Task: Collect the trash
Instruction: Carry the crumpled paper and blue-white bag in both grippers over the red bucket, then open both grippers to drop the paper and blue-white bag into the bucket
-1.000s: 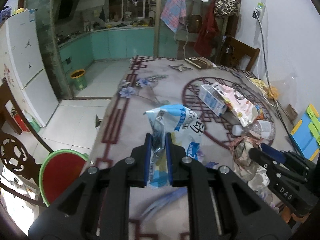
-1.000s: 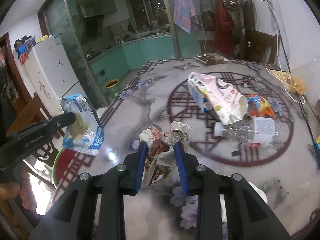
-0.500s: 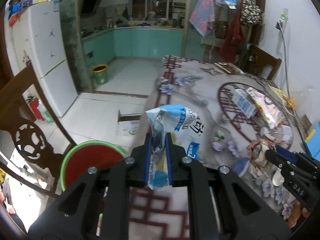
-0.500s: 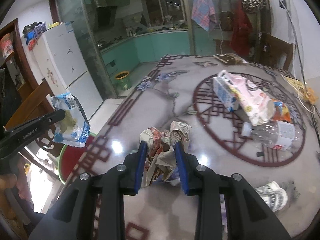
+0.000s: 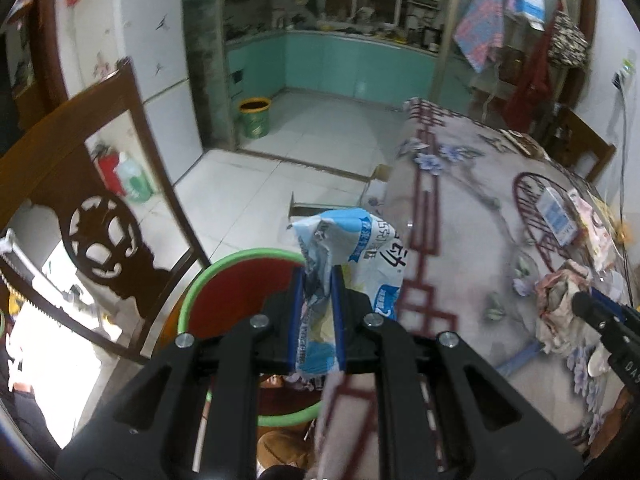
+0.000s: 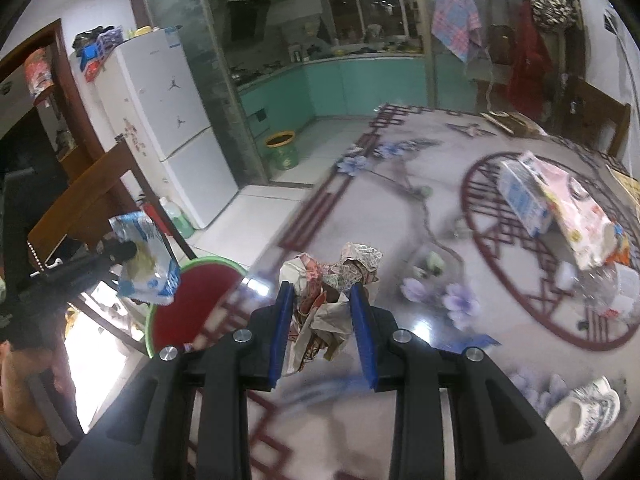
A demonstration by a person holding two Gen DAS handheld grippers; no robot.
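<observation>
Crinkled blue-and-white plastic fills your left gripper (image 5: 316, 316); the milk bag (image 5: 352, 256) is pinched flat between its blue pads, hanging above the red bin (image 5: 240, 292) with the green rim, which stands on the floor beside the table's edge; your right gripper (image 6: 322, 328) is clamped on a crumpled paper wad (image 6: 332, 280), creased and printed in reds and browns, held just over the table (image 6: 400, 200); the tabletop is glossy, grey, patterned with purple flowers and dark red latticework; farther on it lie a pink-and-blue carton (image 6: 552, 204), a clear plastic bottle (image 6: 604, 288) on its side, and a white patterned scrap (image 6: 580, 412) near the edge; a carved wooden chair (image 5: 96, 208) stands beside the bin; beyond, white floor tiles lead to a white fridge (image 6: 168, 112), teal kitchen cabinets (image 6: 340, 84) and a small yellow-green pail (image 6: 282, 152).
</observation>
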